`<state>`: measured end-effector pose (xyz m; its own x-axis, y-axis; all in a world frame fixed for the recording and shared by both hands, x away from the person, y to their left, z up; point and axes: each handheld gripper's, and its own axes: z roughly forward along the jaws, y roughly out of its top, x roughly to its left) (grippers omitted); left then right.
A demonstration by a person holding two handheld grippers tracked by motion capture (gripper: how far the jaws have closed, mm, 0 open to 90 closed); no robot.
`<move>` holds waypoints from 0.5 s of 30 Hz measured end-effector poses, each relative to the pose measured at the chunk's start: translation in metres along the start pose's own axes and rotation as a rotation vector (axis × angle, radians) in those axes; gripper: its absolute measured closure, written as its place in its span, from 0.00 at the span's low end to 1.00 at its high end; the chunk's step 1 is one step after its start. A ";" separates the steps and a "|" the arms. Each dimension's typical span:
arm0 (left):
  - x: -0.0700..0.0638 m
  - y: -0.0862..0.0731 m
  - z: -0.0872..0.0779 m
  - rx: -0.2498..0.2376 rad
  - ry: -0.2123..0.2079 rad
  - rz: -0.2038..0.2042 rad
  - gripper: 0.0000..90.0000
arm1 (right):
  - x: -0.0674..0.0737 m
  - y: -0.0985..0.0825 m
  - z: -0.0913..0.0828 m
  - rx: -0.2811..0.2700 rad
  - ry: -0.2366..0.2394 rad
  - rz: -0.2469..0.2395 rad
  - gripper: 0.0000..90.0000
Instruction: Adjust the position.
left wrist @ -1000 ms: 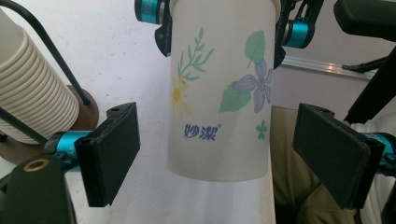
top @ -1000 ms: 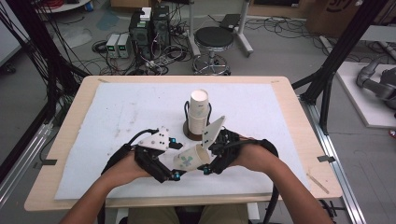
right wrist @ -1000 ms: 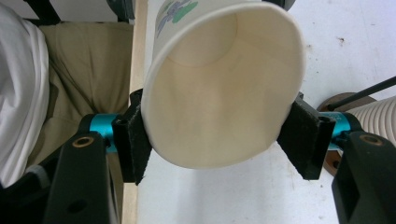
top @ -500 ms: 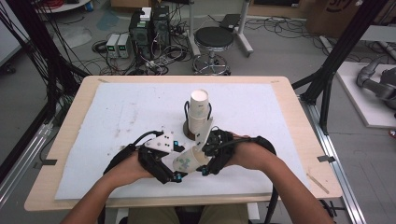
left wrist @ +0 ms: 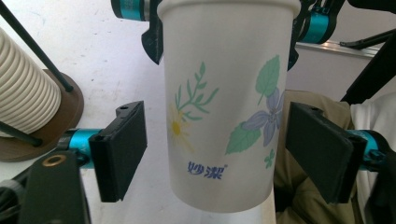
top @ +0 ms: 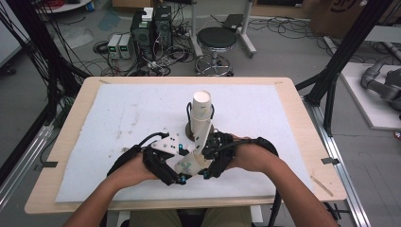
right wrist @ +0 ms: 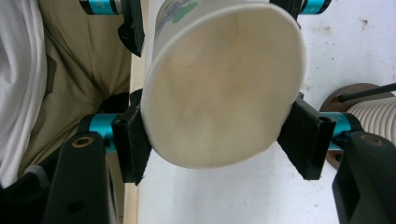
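A white paper cup (left wrist: 219,116) printed with flowers and leaves hangs on its side over the table's front, between both hands (top: 187,165). My right gripper (right wrist: 219,140) is shut on the cup near its rim, and the cup's mouth (right wrist: 219,93) is squeezed into an oval. My left gripper (left wrist: 215,149) is open around the cup's lower body, with a small gap at each pad (left wrist: 119,149). A tall stack of white cups (top: 202,111) stands upright in a wire holder just beyond the grippers.
The stack's round wooden base (left wrist: 65,121) sits on the white mat (top: 118,113) close to the left gripper. The table's front edge (top: 142,203) and the person's lap lie directly under the held cup. Wide bare mat lies left and right.
Both hands have drawn slightly closer together around the cup. The right gripper has rolled, so its grey plate stands less upright than before.
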<state>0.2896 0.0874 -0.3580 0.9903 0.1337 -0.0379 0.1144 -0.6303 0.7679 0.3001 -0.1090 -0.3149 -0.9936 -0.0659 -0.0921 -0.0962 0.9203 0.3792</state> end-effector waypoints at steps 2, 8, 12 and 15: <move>0.000 0.000 0.001 0.003 -0.002 -0.002 0.27 | 0.000 0.001 0.001 0.009 0.000 -0.004 0.37; 0.001 0.000 0.005 0.012 -0.009 0.004 0.31 | 0.001 0.002 0.002 0.018 0.004 -0.007 0.37; 0.000 0.000 0.007 0.018 -0.030 0.010 0.38 | 0.002 0.004 0.004 0.018 0.008 -0.011 0.37; 0.000 0.000 0.007 0.022 -0.029 0.016 0.39 | 0.002 0.004 0.003 0.028 0.003 -0.012 0.37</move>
<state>0.2901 0.0816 -0.3625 0.9939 0.1012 -0.0445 0.0998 -0.6486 0.7545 0.2979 -0.1039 -0.3166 -0.9926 -0.0778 -0.0933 -0.1061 0.9297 0.3527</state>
